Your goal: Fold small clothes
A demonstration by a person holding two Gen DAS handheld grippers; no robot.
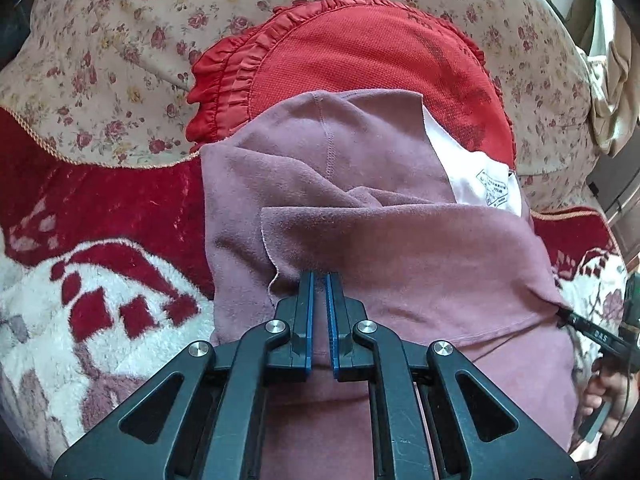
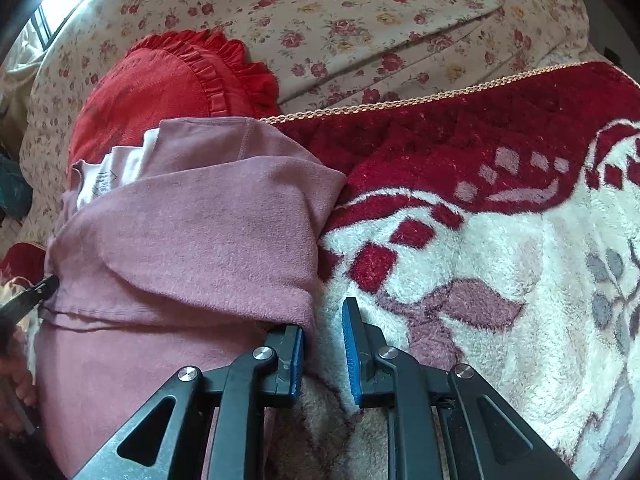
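A small mauve-pink garment (image 1: 360, 208) lies partly folded on a red and white blanket (image 1: 100, 280), with a white label (image 1: 476, 172) showing inside it. My left gripper (image 1: 319, 280) is shut on the edge of a folded-over flap of the garment. In the right wrist view the same garment (image 2: 192, 232) lies to the left. My right gripper (image 2: 324, 320) is open and empty, just off the garment's right edge, over the blanket (image 2: 500, 280). Another gripper's tip touches the garment's far side (image 2: 44, 286).
A red ruffled cushion (image 1: 360, 52) lies behind the garment, against floral fabric (image 1: 120, 40). The cushion also shows in the right wrist view (image 2: 168, 76) below the floral fabric (image 2: 380, 12). A hand (image 1: 604, 392) shows at the right edge.
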